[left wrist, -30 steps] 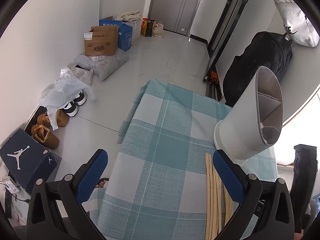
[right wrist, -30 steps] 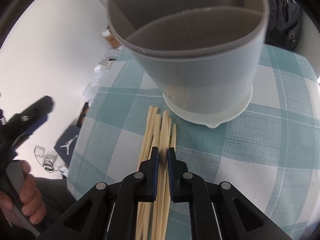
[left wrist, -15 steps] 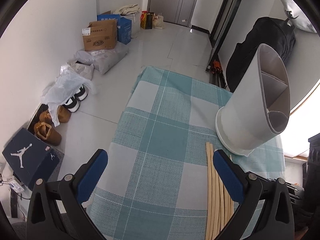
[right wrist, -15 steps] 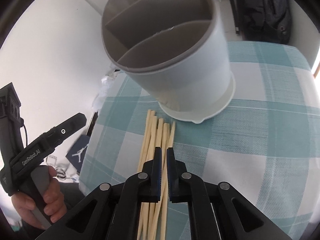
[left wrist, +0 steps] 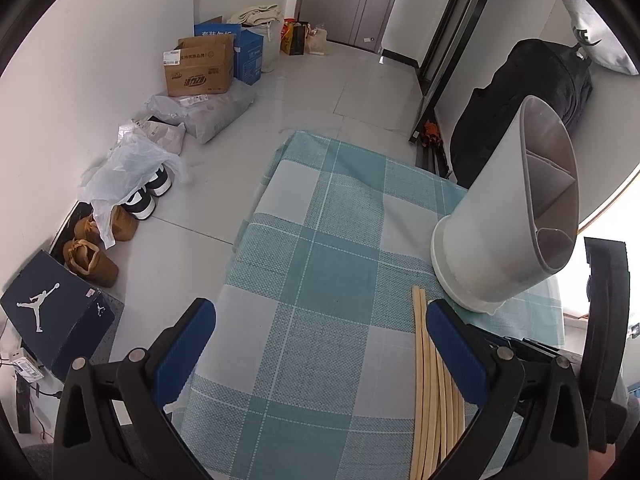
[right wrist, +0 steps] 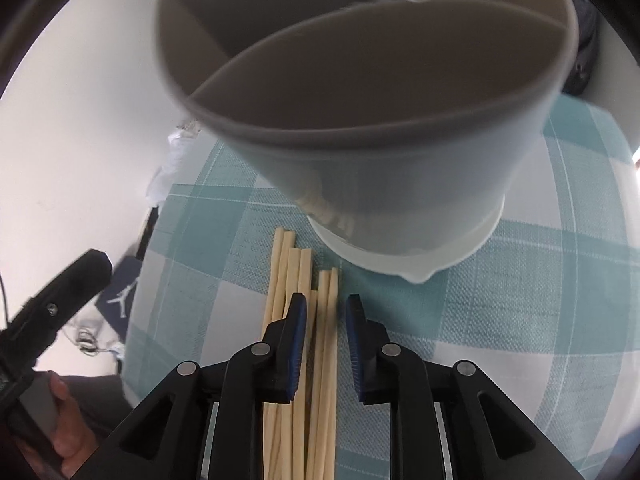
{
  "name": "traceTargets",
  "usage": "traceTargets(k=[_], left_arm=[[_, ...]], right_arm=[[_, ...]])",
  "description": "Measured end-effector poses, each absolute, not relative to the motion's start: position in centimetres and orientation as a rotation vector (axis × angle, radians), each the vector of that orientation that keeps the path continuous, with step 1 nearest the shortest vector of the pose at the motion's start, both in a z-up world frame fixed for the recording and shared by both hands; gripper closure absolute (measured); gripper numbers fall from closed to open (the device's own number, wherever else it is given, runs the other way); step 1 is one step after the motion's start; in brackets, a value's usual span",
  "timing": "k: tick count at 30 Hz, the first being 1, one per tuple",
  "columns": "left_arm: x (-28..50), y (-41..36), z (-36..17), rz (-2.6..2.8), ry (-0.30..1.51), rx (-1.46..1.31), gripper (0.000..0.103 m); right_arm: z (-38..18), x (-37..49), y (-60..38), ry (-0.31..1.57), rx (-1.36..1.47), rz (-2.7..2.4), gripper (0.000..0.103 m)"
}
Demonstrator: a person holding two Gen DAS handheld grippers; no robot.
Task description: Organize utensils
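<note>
A bundle of wooden chopsticks (right wrist: 304,320) lies on the teal checked tablecloth (right wrist: 520,312), ends pointing at a white divided utensil holder (right wrist: 360,120). My right gripper (right wrist: 326,304) is partly open low over the bundle, with two or three sticks lying between its fingers. In the left wrist view the holder (left wrist: 508,220) stands at the right with the chopsticks (left wrist: 432,392) in front of it. My left gripper (left wrist: 320,320) is wide open and empty above the cloth (left wrist: 320,280), its right finger over the chopsticks.
The table's left edge drops to a tiled floor with shoes (left wrist: 148,196), a dark shoe box (left wrist: 52,316) and cardboard boxes (left wrist: 198,66). A black bag (left wrist: 532,92) hangs behind the holder. The left gripper's body (right wrist: 52,308) shows at the right wrist view's left.
My right gripper has opened from shut and moved closer to the holder over the chopsticks. The left gripper has shifted slightly and stays open.
</note>
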State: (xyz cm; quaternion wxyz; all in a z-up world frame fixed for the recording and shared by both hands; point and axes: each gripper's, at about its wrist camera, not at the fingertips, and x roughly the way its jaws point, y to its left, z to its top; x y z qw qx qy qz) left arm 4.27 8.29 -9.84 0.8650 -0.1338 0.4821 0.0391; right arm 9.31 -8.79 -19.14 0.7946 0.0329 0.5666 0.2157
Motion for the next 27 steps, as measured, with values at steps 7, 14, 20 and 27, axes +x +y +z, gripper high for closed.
traceTargets(k=[7, 14, 20, 27], left_arm=[[4.2, 8.6, -10.0, 0.079, 1.012, -0.293, 0.001], [4.4, 7.7, -11.0, 0.073, 1.053, -0.252, 0.001], [4.2, 5.7, -12.2, 0.013, 1.125, -0.184, 0.001], [4.2, 3.5, -14.3, 0.03, 1.231, -0.056, 0.001]], right_arm=[[-18.8, 7.9, -9.2, 1.17, 0.143, 0.467, 0.099], [-16.5, 6.9, -10.9, 1.072, 0.276, 0.493, 0.099], [-13.1, 6.0, -15.3, 0.955, 0.371, 0.509, 0.099], [-13.1, 6.0, -20.3, 0.913, 0.52, 0.512, 0.099]])
